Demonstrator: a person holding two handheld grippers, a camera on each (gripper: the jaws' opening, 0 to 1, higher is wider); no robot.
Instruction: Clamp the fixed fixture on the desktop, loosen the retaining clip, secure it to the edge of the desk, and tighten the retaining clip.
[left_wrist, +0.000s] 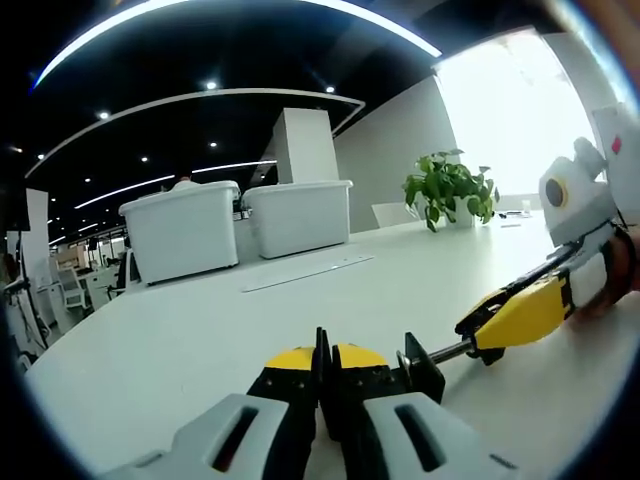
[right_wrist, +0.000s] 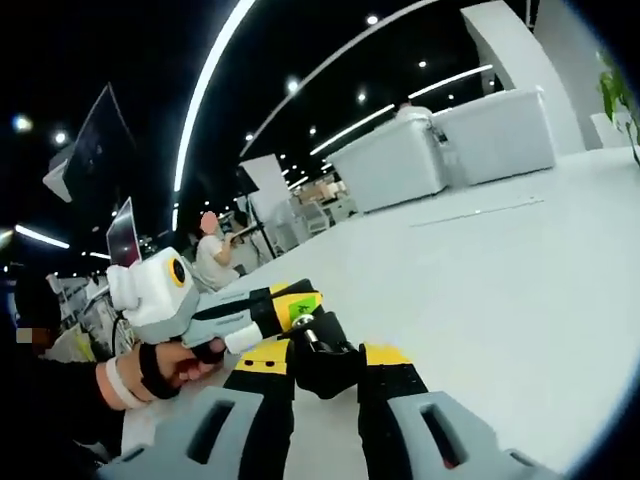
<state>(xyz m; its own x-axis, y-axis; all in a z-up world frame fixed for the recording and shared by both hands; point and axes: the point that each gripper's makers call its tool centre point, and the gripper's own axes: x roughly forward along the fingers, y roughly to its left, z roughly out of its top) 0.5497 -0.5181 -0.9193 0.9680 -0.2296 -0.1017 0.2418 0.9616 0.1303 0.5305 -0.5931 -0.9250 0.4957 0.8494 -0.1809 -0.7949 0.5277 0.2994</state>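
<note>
- Left gripper, bottom centre of the left gripper view: jaws drawn together on the black-and-yellow head of the clamp fixture; no gap visible between them.
- The fixture's metal rod runs right from that head to a yellow handle at right of frame, where the right gripper meets it. The fixture lies low over the white desk.
- Right gripper view: the right gripper has its jaws set about a black knob or clip part at bottom centre. Full closure on it cannot be told.
- The left gripper enters that view from the left, held by a gloved hand.
- Judgement: the loosening step is in hand. Keep the left grip firm and steady, turn or press the clip only with the right, and keep the rod level.
- Two white bins and a potted plant stand far back, well apart from the work.
</note>
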